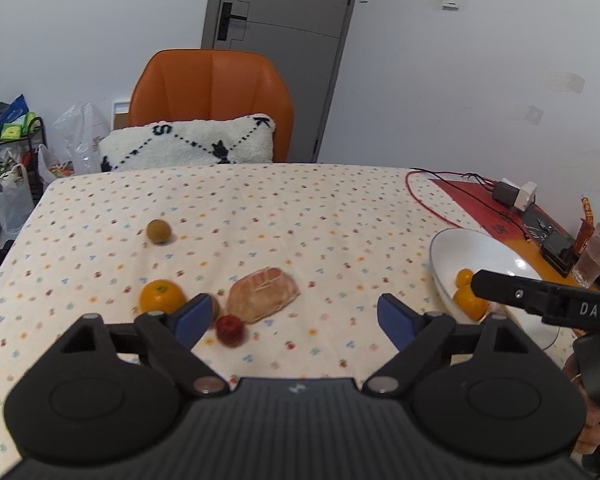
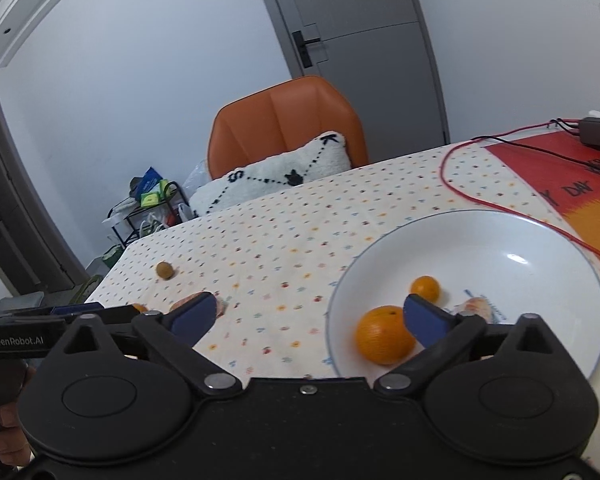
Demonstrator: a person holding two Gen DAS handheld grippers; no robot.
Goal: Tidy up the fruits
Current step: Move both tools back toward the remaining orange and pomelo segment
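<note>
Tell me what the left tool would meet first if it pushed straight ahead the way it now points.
Probably the wrapped bread: it lies just ahead, inside the open gap of the left tool, with the small red fruit nearer but off by the left finger. Depth is unclear; the tool may be hovering above both.

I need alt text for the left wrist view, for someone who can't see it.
The open left gripper hovers over a dotted tablecloth with an orange, a peeled segment, a red fruit and a brown fruit. At right, a white bowl holds two oranges.
</note>
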